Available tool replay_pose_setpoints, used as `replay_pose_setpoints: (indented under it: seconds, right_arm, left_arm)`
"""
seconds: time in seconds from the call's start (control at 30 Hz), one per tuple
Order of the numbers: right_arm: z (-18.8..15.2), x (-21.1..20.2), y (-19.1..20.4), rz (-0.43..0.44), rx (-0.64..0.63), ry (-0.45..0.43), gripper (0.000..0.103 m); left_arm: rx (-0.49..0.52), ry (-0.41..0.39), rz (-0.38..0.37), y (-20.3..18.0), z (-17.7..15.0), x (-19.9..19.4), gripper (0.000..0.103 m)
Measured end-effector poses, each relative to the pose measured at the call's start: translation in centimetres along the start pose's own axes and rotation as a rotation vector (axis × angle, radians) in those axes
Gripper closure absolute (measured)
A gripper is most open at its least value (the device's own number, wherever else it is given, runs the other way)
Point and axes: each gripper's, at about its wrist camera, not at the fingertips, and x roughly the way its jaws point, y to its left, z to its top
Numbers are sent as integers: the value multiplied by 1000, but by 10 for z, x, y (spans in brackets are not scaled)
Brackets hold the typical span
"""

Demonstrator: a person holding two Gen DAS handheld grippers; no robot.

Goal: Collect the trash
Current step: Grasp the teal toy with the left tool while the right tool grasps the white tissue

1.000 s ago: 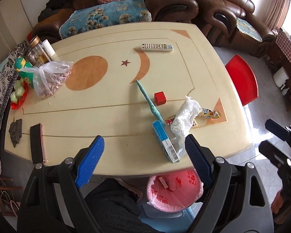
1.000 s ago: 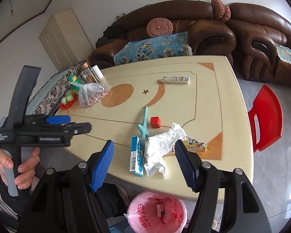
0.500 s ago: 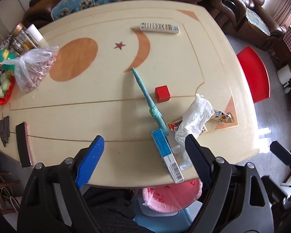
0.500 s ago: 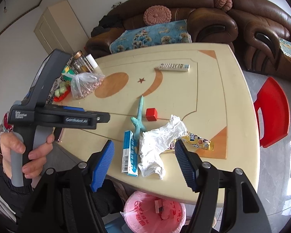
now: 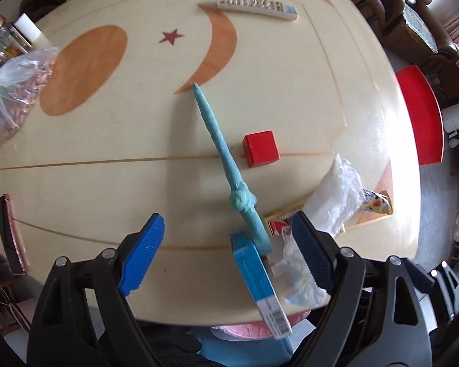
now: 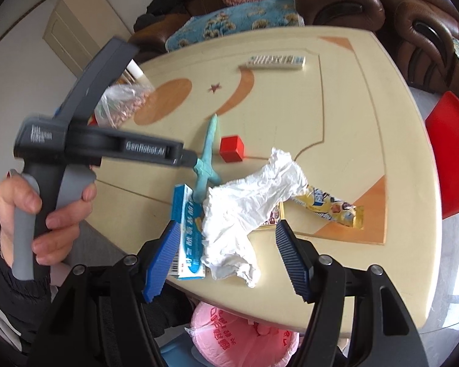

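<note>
Cream table, left wrist view: the table [image 5: 260, 91] carried a crumpled white tissue [image 5: 336, 195], a blue-and-white carton [image 5: 257, 278] at the near edge, a yellow snack wrapper [image 5: 378, 203], a red-printed flat packet [image 5: 280, 221], a teal twisted strip [image 5: 220, 150], a red cube [image 5: 260, 148], a remote control [image 5: 257, 5] and a bag of nuts [image 5: 12, 91].
Left hand-held gripper: the left hand-held gripper [image 5: 229, 244] had its blue pads well apart, pointing down over the carton and the strip's knotted end, touching neither as far as I could tell.
Progress, right wrist view: every scrap lay on the table; the pink-lined bin [image 6: 244, 333] below the near edge held only a few small bits, so collecting seemed barely begun.
Right hand-held gripper: the right hand-held gripper [image 6: 226, 257] was partly open, straddling the tissue's near end, not clamped on it.
Person's hand: a hand [image 6: 42, 214] gripped the other tool's handle at left.
</note>
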Motion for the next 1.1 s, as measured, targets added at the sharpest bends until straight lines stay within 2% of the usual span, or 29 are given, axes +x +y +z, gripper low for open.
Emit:
replay_pose_setpoints:
  seconds: [0.3, 0.47, 0.67, 0.77, 0.87, 1.1]
  right_arm:
    - [-2, 45, -13, -16, 19, 60, 39]
    - [-1, 55, -5, -13, -10, 53, 39]
    - [-2, 63, 10, -54, -72, 31, 39]
    - [-1, 63, 11, -60, -75, 8, 39]
    - [-1, 65, 12, -67, -82, 2, 39]
    - [-3, 69, 6, -87, -67, -2, 39]
  left_arm:
    - [-12, 48, -9, 4, 19, 35, 20]
    - [-21, 66, -17, 6, 26, 49, 20]
    - [-29, 71, -21, 8, 30, 58, 20]
    - [-30, 72, -28, 8, 31, 60, 29]
    - [-39, 89, -45, 8, 31, 64, 33]
    - [-70, 139, -119, 7, 35, 75, 50]
